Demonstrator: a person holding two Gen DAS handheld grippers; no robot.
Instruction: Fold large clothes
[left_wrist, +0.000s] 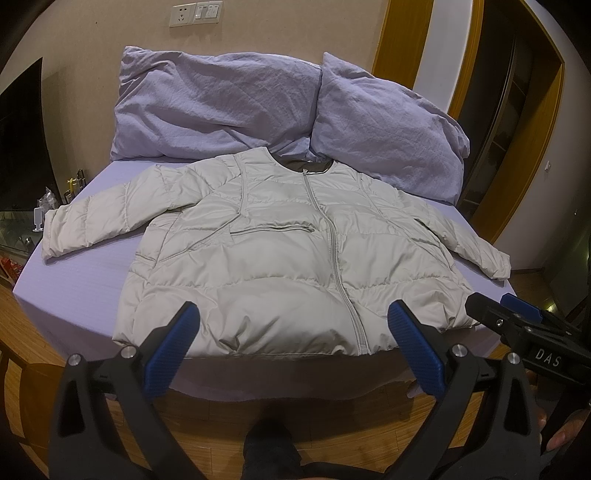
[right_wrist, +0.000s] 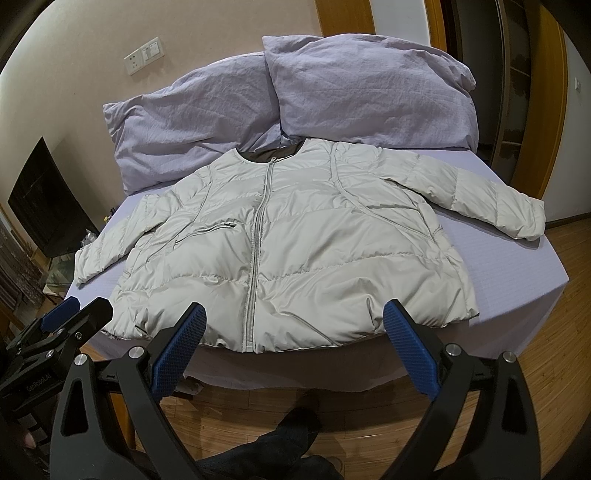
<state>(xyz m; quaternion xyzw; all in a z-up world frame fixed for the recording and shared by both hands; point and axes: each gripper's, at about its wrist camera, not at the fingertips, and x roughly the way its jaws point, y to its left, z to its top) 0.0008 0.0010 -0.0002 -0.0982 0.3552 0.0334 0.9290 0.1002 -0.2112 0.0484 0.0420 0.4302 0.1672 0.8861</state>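
Pale grey quilted puffer jacket (left_wrist: 280, 251), zipped shut, laid flat and face-up at centre of lavender-sheeted bed (left_wrist: 74, 280); collar toward 12 o'clock, hem toward 6 o'clock at the bed's near edge. Sleeves spread out toward 9 and 3 o'clock, cuffs resting on the sheet. Two crumpled lavender pillows (left_wrist: 221, 99) at 12 o'clock, propped against beige wall, touching the collar area. White wall socket and switch plate (left_wrist: 195, 13) above pillows. Left gripper (left_wrist: 291, 321), black frame with blue ribbed pads, at 6 o'clock in its own view: fingers wide apart, empty, hovering short of the hem. Right gripper (right_wrist: 293, 321), same build: fingers wide apart, empty, likewise just before the hem. Wooden plank floor (right_wrist: 535, 369) around bed. Dark trouser leg (right_wrist: 280, 439) at 6 o'clock below.
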